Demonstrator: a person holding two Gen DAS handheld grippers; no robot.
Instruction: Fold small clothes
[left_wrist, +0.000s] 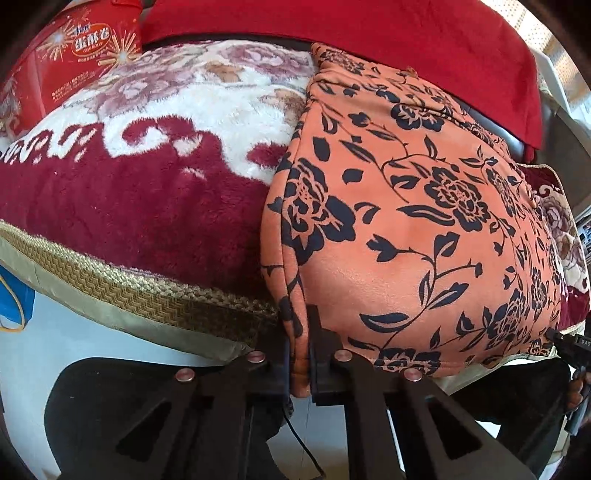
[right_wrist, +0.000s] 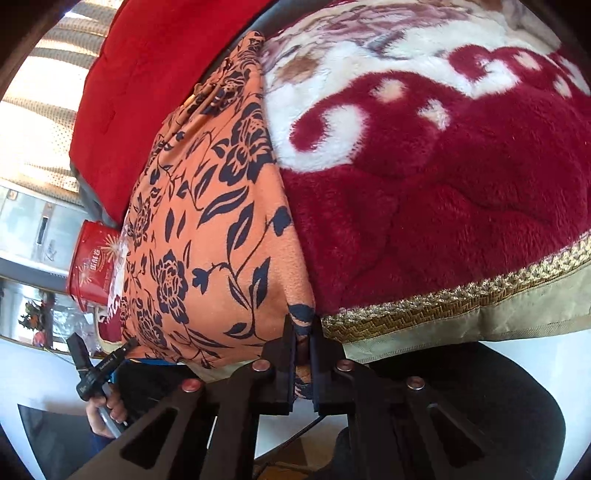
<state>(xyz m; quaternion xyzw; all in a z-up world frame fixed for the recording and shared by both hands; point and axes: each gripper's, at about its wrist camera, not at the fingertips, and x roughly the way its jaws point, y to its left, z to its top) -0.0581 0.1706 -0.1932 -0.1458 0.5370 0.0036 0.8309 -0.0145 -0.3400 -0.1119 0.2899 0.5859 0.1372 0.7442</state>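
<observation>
An orange garment with a dark blue flower print (left_wrist: 406, 206) lies flat on a plush red and white blanket. My left gripper (left_wrist: 299, 332) is shut on the garment's near left corner, with the cloth pinched between its black pads. In the right wrist view the same garment (right_wrist: 207, 229) stretches away to the upper left. My right gripper (right_wrist: 303, 332) is shut on its near right corner, a fold of printed cloth squeezed between the pads. The other gripper (right_wrist: 99, 365) shows at the lower left, held by a hand.
The blanket (left_wrist: 147, 192) has a gold braided border (left_wrist: 122, 291) at its near edge. A red printed box (left_wrist: 74, 62) stands at the back left. A bright red cushion (left_wrist: 369, 22) lies behind the garment. White floor shows below the edge.
</observation>
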